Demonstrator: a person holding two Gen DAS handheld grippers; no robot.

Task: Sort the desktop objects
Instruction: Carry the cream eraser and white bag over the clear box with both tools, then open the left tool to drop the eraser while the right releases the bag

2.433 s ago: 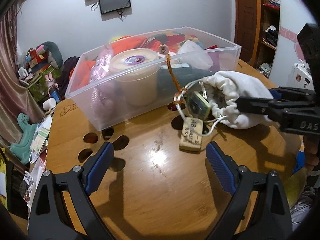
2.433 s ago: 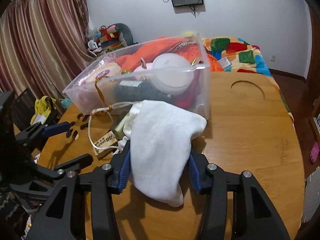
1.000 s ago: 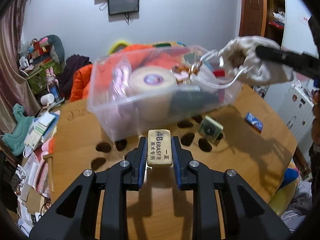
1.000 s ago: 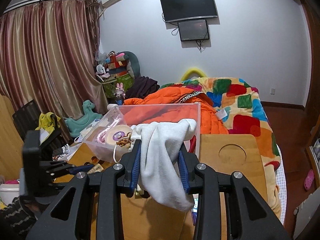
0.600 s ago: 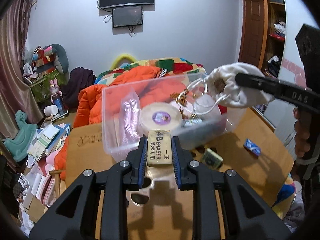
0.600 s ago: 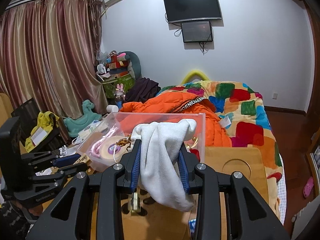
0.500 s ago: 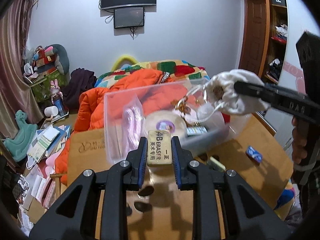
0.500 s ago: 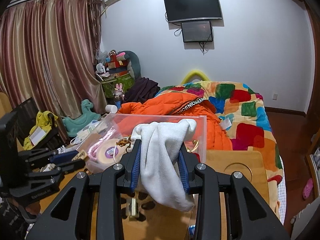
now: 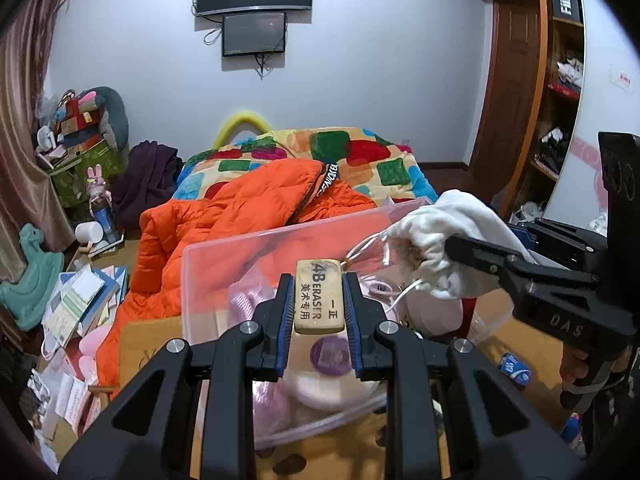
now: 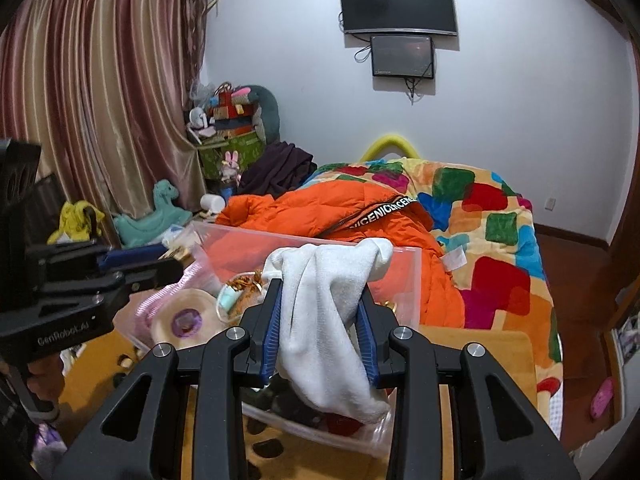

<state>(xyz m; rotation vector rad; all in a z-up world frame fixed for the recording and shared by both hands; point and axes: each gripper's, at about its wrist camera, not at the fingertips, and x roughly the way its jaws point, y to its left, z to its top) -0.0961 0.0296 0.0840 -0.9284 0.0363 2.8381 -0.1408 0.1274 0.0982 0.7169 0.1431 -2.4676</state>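
My left gripper point(image 9: 319, 280) is shut on a tan 4B eraser point(image 9: 319, 298), held in the air above the clear plastic bin point(image 9: 224, 252). In the right wrist view my right gripper point(image 10: 320, 284) is shut on a white drawstring cloth pouch point(image 10: 324, 320) that hangs over the same bin point(image 10: 404, 284). The pouch point(image 9: 440, 240) shows at right in the left wrist view, its cords dangling toward the bin. Inside the bin lie a cream tape roll point(image 10: 184, 320), a pink item point(image 9: 244, 304) and other small things.
The bin stands on a wooden table point(image 10: 480, 344) with cut-out holes. A small blue packet point(image 9: 514, 366) lies on the table at right. Behind are a bed with an orange jacket point(image 9: 224, 216) and patchwork blanket, toy clutter at left, a wooden shelf at right.
Both grippers have risen and moved toward the bin, carrying the eraser and the pouch. The bin now sits lower and closer beneath them; a green item stays on the table.
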